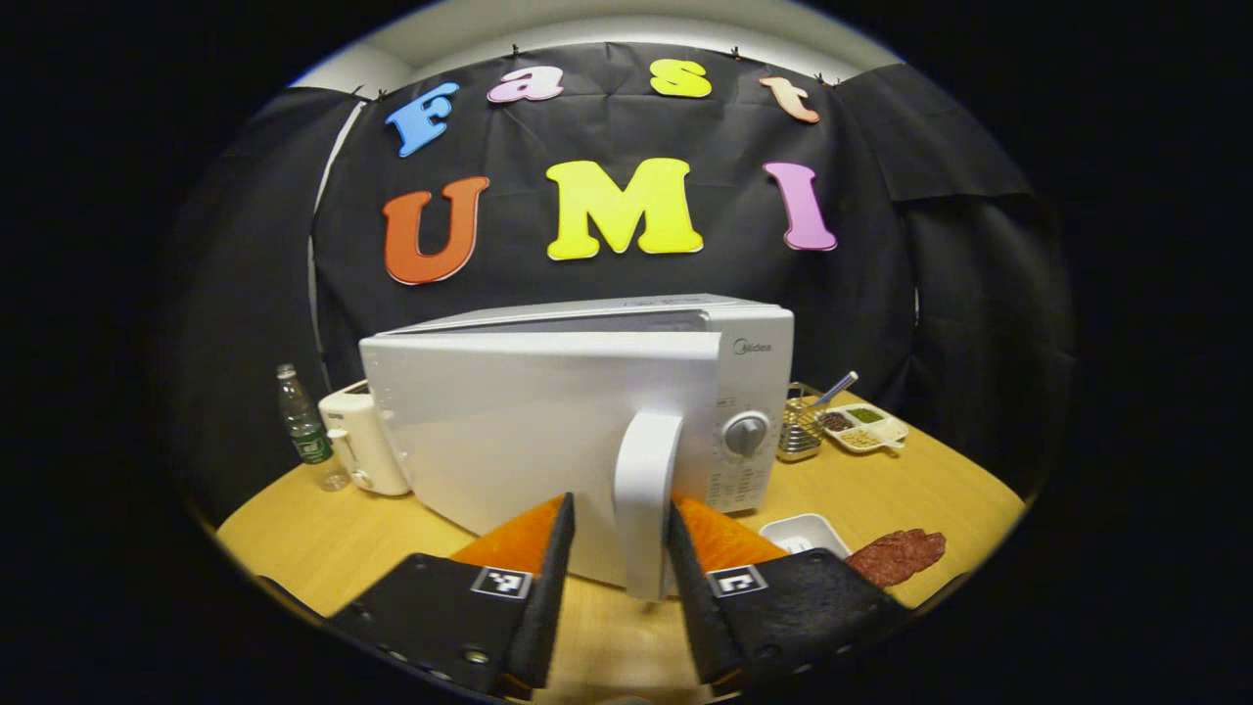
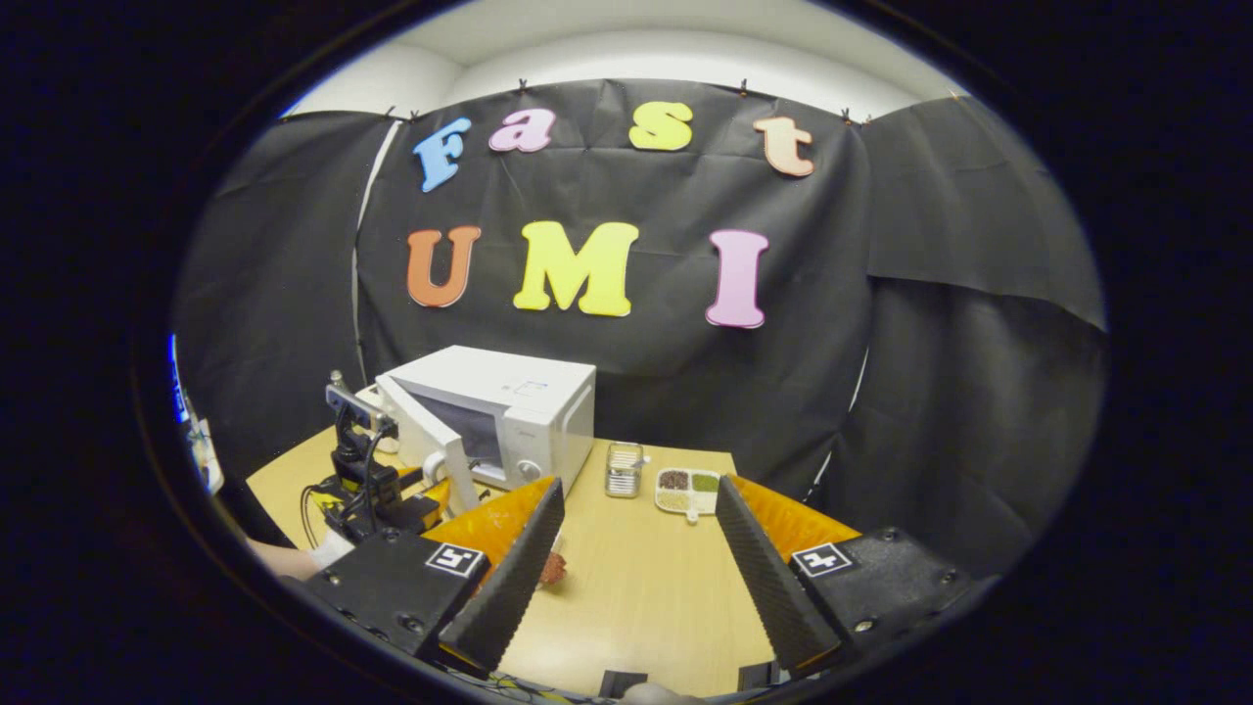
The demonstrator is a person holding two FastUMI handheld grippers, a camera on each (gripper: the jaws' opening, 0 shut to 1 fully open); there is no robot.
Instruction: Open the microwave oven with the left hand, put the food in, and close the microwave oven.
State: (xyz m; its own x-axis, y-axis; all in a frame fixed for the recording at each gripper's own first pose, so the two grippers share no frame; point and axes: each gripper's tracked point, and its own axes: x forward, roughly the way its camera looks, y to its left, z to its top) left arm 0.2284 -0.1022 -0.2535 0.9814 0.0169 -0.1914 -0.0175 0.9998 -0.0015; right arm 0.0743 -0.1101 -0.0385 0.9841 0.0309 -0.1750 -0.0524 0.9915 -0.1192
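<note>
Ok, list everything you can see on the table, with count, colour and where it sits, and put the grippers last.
microwave: one, white, table centre, door partly open
door handle: one, white, between the left gripper's fingers
toaster: one, cream, left of the microwave
bottle: one, clear, far left
wire basket: one, metal, right of the microwave
divided tray: one, white, beside the wire basket
small dish: one, white, front right
food: one, reddish-brown, beside the small dish
table: one, wooden
left gripper: around the door handle
right gripper: open, above the table

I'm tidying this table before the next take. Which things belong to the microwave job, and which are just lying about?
Job: white microwave oven, its white door handle, reddish flat food, left gripper.
Lying about: clear plastic bottle, white toaster, metal mesh basket, divided white tray.
</note>
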